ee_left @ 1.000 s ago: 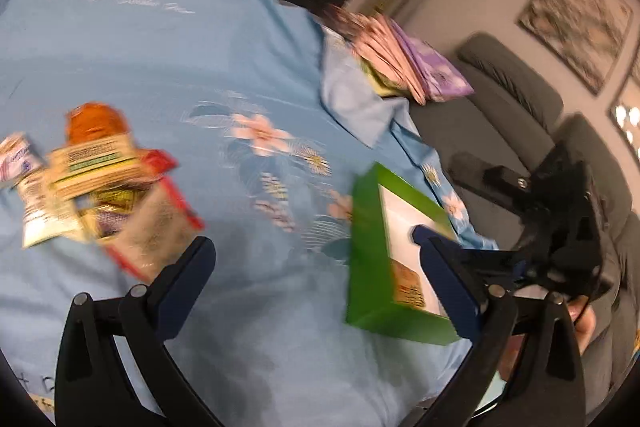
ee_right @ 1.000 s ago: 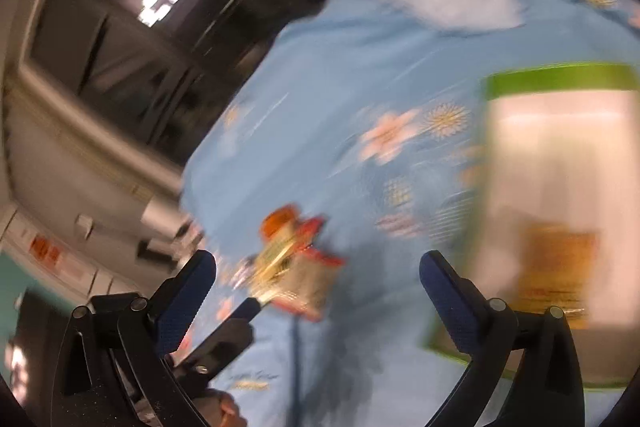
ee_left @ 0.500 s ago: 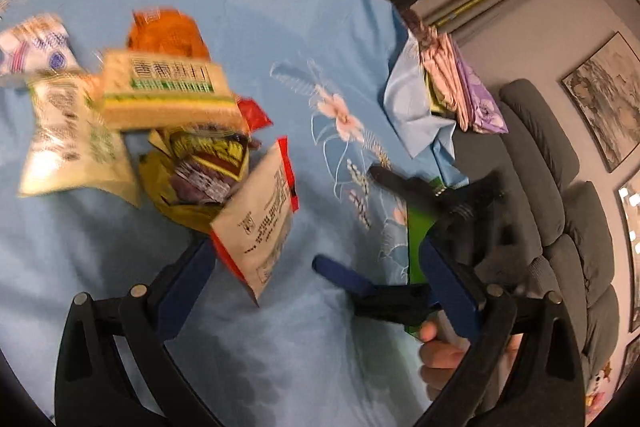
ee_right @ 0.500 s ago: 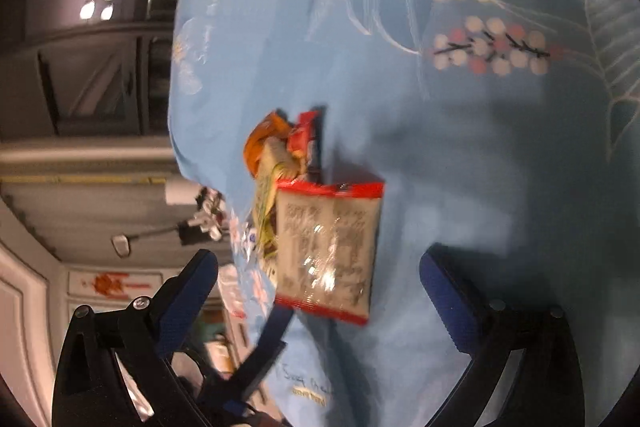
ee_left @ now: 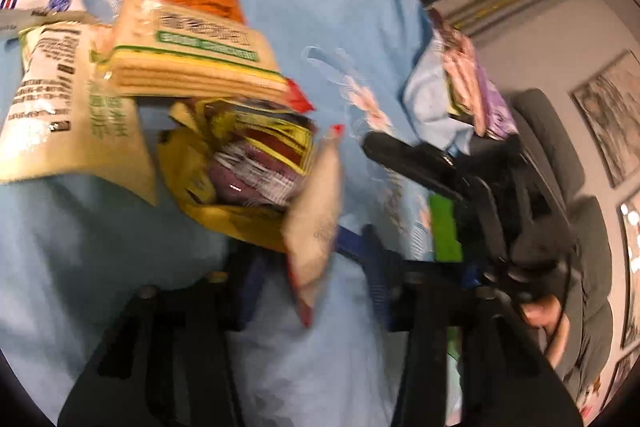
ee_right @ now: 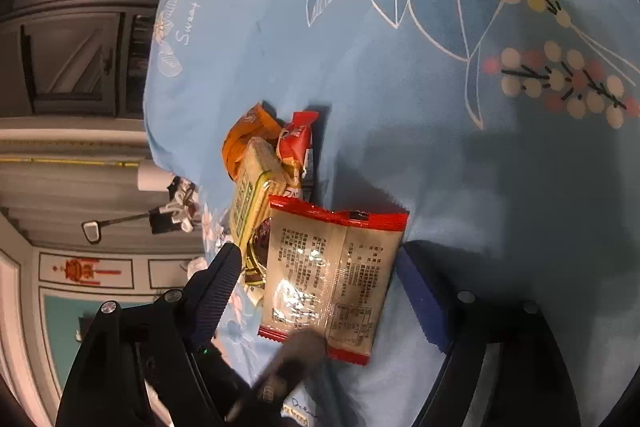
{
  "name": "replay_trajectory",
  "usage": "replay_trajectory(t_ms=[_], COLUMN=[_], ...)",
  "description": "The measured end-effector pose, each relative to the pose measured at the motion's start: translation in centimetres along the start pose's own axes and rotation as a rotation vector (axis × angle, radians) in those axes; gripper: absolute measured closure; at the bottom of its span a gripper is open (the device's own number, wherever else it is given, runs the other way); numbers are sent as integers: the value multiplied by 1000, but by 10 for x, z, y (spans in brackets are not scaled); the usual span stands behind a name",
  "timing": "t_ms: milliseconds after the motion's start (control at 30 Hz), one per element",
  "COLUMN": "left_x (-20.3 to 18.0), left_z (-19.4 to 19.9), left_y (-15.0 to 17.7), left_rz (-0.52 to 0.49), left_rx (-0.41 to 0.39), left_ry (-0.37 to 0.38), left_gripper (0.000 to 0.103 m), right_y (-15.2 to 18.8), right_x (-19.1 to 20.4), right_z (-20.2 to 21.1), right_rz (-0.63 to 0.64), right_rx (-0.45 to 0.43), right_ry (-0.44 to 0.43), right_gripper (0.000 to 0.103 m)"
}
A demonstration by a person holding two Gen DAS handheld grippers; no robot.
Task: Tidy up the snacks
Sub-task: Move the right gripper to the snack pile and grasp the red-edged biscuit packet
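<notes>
Snacks (ee_right: 280,195) heaped on blue floral cloth (ee_right: 440,87); left gripper (ee_left: 312,275) closing around red-edged packet (ee_left: 316,227); right gripper (ee_right: 320,287) narrowing, untouching.

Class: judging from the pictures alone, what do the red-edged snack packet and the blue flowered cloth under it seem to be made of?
Red-edged snack packet: probably thin plastic film, glossy; it shows bright glare patches, crinkles and a serrated sealed edge. Blue flowered cloth: woven fabric, likely cotton or polyester, matt; it shows soft folds, printed flowers and no glare.

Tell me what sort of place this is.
Probably a home living room. A grey cushioned sofa stands under framed pictures on the wall, beside a surface covered by a light blue floral cloth that carries a pile of snack packets.
</notes>
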State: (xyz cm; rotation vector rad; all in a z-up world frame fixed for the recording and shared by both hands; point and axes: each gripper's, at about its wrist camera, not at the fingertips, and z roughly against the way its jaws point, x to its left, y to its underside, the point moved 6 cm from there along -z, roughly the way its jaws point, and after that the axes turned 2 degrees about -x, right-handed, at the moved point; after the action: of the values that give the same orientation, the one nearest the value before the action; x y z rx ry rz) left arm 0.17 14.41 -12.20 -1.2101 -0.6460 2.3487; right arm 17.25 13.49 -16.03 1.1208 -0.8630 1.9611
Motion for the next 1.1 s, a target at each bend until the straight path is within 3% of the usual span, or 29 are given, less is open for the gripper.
replay_trajectory(t_ms=[133, 200, 400, 533, 633, 733, 900, 1033, 1100], left_x=[4, 6, 14, 20, 32, 35, 33, 31, 22], left_z=[-1, 1, 8, 13, 18, 18, 14, 13, 17], left_y=[2, 3, 15, 18, 22, 25, 25, 17, 15], left_rz=[-26, -13, 70, 127, 250, 270, 275, 252, 217], left_rx=[-7, -5, 3, 7, 6, 28, 36, 40, 17], left_ry=[-26, -4, 91, 150, 287, 326, 314, 309, 289], left_gripper=[81, 83, 89, 89, 89, 89, 89, 87, 86], right_y=[-6, -7, -9, -7, -5, 2, 5, 9, 12], right_x=[-8, -10, -3, 12, 21, 30, 27, 28, 30], right_z=[-10, -17, -22, -26, -26, -33, -30, -22, -17], right_rz=[-19, -18, -9, 57, 84, 113, 72, 114, 140], right_rx=[-13, -10, -14, -4, -14, 7, -15, -34, -49], right_ry=[6, -22, -48, -34, -59, -81, -101, -82, -65], right_gripper=[68, 75, 75, 59, 45, 46, 61, 67, 75])
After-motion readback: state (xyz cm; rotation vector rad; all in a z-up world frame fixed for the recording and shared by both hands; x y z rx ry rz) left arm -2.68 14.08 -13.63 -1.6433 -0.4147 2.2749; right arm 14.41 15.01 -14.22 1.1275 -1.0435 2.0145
